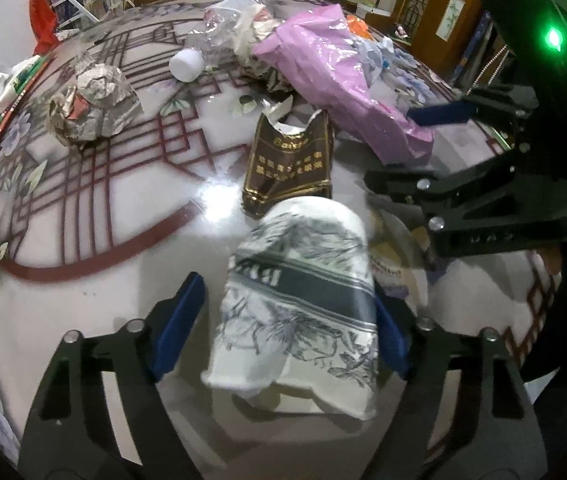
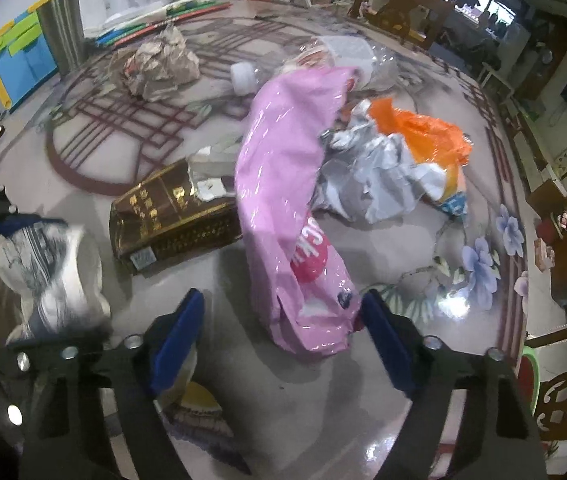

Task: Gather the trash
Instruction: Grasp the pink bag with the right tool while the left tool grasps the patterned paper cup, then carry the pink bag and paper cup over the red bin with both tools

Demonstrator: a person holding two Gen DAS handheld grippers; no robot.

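A crushed white paper cup [image 1: 299, 300] with a grey flower print lies on the table between my left gripper's [image 1: 287, 312] blue pads. The right pad touches its side and the left pad stands slightly apart, so the gripper is open. The right wrist view shows the same cup [image 2: 51, 264] at the left edge. A long pink plastic bag [image 2: 283, 184] lies with its near end between my right gripper's [image 2: 281, 304] pads, which are open and not pressing on it. In the left wrist view the right gripper [image 1: 389, 148] straddles the pink bag [image 1: 323, 68].
A brown carton with gold lettering [image 2: 175, 216] lies between cup and bag. Farther back are crumpled newspaper [image 2: 155, 64], a clear bottle with a white cap [image 2: 243, 76], an orange bag [image 2: 415, 128] and silver foil [image 2: 375, 172]. Folders [image 2: 19, 60] stand at the far left of the patterned table [image 2: 363, 400].
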